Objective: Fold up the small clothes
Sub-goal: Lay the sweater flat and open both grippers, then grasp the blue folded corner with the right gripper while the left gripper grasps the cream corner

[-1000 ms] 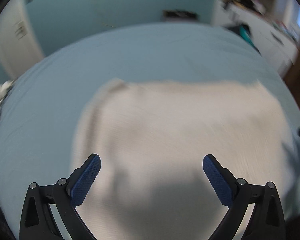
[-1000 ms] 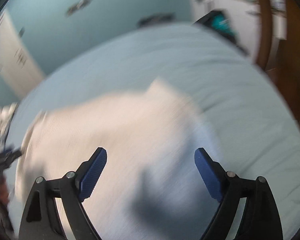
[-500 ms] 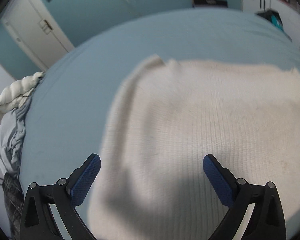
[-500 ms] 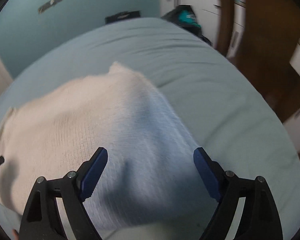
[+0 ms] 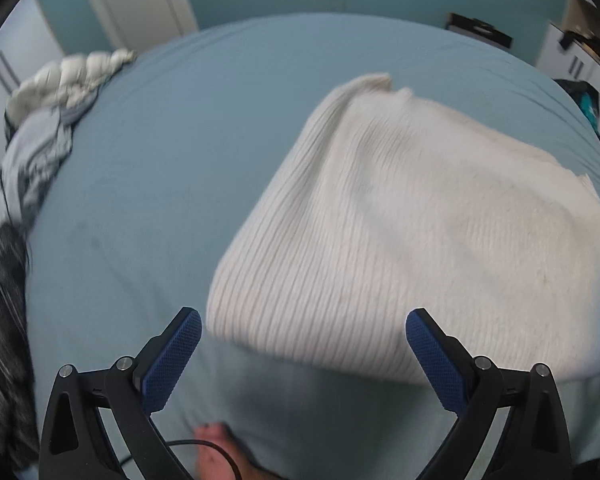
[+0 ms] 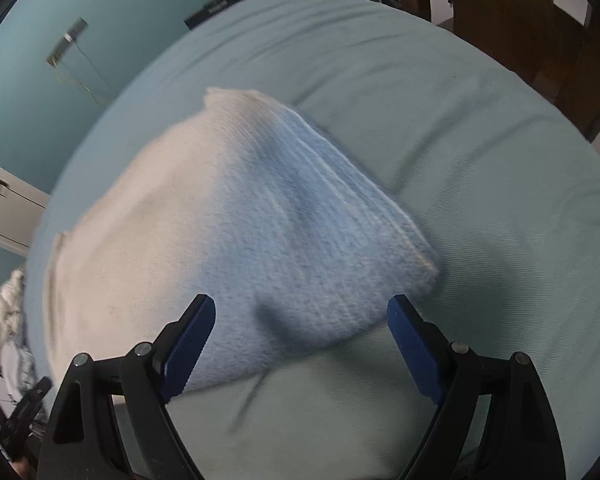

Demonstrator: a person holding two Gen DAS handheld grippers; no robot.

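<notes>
Work surface: a bed covered by a light blue fitted sheet point(image 5: 188, 152), smooth apart from shallow creases toward its right side in the right wrist view. A cream ribbed knit garment point(image 5: 400, 232) lies folded flat on the sheet, right of centre in the left wrist view; in the right wrist view the same garment point(image 6: 228, 232) sits centrally, its near right portion in bluish shade.

Left gripper point(image 5: 303, 356): jaws spread wide, nothing between them, held above the sheet at the garment's near edge. Right gripper point(image 6: 301, 344): jaws likewise spread and empty, positioned over the garment's near corner.

Surroundings: a heap of white and grey clothing point(image 5: 40, 120) at the bed's left edge. Teal walls behind the bed, with a white door point(image 5: 136, 0) at upper left. White drawers point(image 5: 576, 60) at far right. Dark wooden furniture point(image 6: 520, 12) stands beyond the bed's right side.
</notes>
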